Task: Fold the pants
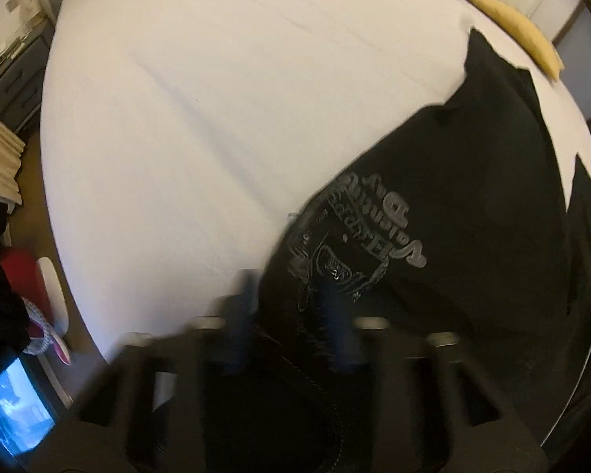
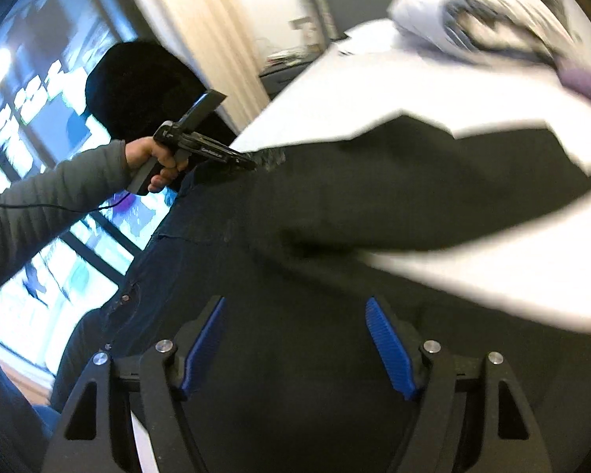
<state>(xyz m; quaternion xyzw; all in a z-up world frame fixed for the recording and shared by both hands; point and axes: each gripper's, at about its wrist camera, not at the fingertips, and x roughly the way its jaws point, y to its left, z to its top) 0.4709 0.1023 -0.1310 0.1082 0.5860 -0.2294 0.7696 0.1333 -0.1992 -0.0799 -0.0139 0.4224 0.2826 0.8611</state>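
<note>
I see the black pants (image 1: 465, 181) spread across the white bed (image 1: 216, 118), waist end nearest me, legs running away toward a yellow cushion (image 1: 520, 35); a grey print (image 1: 358, 236) shows near the waist. My left gripper (image 1: 291, 307) is blurred, its fingers drawn close together on the waist fabric at the bed's edge. My right gripper (image 2: 295, 351) hangs over the dark cloth, blue pads (image 2: 390, 351) well apart, nothing between them. A grey sleeve (image 2: 47, 205) carries the left tool.
</note>
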